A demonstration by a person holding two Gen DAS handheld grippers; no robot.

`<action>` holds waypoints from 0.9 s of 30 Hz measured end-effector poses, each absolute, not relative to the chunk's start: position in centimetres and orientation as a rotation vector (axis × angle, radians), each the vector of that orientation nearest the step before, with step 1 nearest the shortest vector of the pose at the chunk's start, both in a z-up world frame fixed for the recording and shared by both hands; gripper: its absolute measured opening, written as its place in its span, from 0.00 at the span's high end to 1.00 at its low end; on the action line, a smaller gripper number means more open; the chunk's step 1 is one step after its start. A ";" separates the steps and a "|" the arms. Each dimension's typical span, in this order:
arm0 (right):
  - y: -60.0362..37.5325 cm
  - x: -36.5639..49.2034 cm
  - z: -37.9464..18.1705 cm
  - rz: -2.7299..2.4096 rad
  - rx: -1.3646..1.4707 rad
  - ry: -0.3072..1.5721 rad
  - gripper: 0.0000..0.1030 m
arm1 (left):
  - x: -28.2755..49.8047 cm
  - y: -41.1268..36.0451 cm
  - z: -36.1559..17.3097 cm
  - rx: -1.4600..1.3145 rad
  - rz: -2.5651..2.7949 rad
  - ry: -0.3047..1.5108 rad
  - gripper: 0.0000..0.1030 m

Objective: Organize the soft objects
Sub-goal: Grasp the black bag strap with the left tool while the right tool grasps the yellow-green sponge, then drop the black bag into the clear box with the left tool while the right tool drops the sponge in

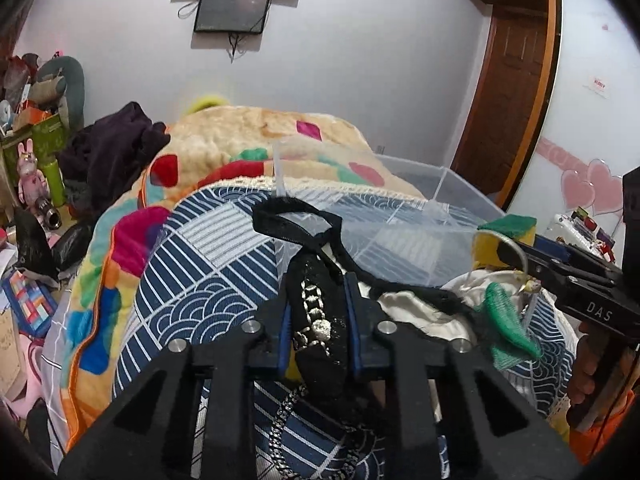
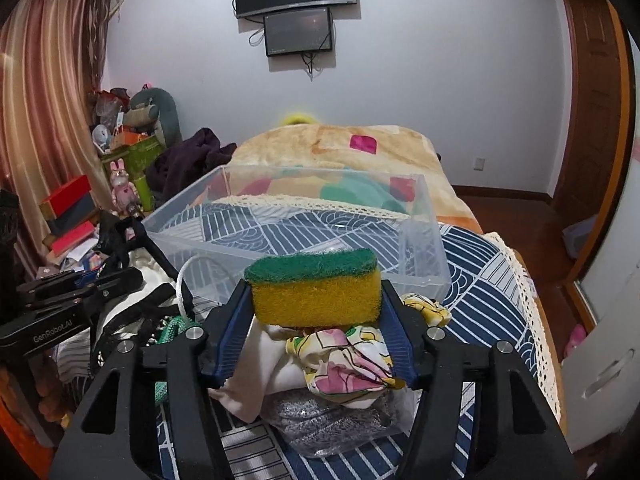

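My left gripper (image 1: pixel 318 300) is shut on a black lace garment (image 1: pixel 320 320) with silver trim, held above the blue patterned cloth (image 1: pixel 208 280). Its strap loops up in front of the clear plastic bin (image 1: pixel 420 208). My right gripper (image 2: pixel 316 304) is shut on a yellow sponge with a green top (image 2: pixel 314 286), held just in front of the clear bin (image 2: pixel 304 216). In the left wrist view the sponge (image 1: pixel 508 228) and right gripper (image 1: pixel 560 272) show at the right. Under the sponge lie a floral cloth (image 2: pixel 344 364), a white cloth (image 2: pixel 260 368) and a silver scourer (image 2: pixel 332 420).
A green mesh item (image 1: pixel 508 320) and a white cloth (image 1: pixel 420 312) lie between the grippers. A colourful blanket (image 2: pixel 340 148) covers the bed behind the bin. A dark garment (image 1: pixel 112 148) and cluttered boxes (image 2: pixel 68 208) are at the left. A wooden door (image 2: pixel 592 100) is at the right.
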State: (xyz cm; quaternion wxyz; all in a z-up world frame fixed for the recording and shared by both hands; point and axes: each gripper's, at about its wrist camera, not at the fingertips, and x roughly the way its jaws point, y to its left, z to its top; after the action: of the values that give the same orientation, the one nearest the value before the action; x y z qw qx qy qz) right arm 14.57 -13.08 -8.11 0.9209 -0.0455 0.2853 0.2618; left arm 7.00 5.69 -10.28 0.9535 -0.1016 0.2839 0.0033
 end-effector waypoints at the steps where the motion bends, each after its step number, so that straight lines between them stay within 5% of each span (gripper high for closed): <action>1: -13.4 14.4 -7.9 0.542 -0.082 0.579 0.45 | 6.9 5.7 -10.0 -0.209 0.003 0.569 0.81; 27: -14.8 14.7 -2.6 0.494 -0.043 0.402 0.46 | 9.1 4.2 0.4 -0.156 -0.011 0.344 0.83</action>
State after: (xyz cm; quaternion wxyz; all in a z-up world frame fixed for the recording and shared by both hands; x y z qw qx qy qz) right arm 14.68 -14.76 -2.56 0.9495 -0.0209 0.1977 0.2427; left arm 9.06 4.19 0.43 0.9822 -0.0773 0.1709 -0.0053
